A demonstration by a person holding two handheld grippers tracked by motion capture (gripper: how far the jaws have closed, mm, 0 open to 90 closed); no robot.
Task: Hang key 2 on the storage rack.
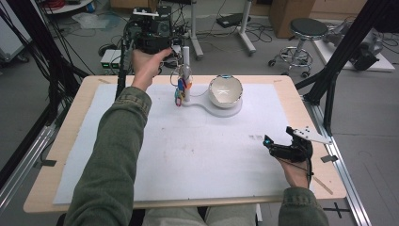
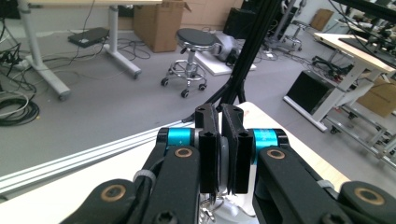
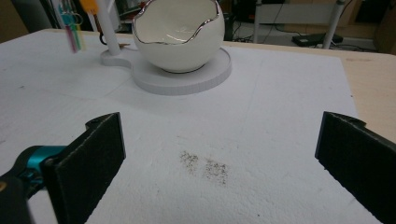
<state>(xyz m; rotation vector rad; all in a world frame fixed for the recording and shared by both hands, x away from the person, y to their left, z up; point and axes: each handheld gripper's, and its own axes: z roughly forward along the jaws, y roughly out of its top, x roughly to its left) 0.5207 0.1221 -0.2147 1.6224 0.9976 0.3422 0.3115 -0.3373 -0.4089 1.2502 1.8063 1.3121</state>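
My left gripper [image 1: 176,51] is raised at the table's far edge, beside the top of a white post [image 1: 186,70]. In the left gripper view its jaws [image 2: 224,140] stand shut, with a thin grey sliver between the pads that I cannot identify. A wire ring and coloured tags [image 1: 179,92] hang beside the post. To their right a white egg-shaped bowl [image 1: 226,89] with a jagged silver rim [image 3: 177,28] sits on the post's round white base [image 3: 187,77]. My right gripper [image 1: 277,142] rests low at the right of the sheet, wide open [image 3: 217,158] and empty.
A white foam sheet [image 1: 188,155] covers the wooden table [image 1: 61,155]. A small dark smudge [image 3: 205,165] marks the sheet between the right jaws. Black frame posts [image 1: 334,75] stand off the table's right corner; a stool [image 1: 306,33] and cables lie on the floor beyond.
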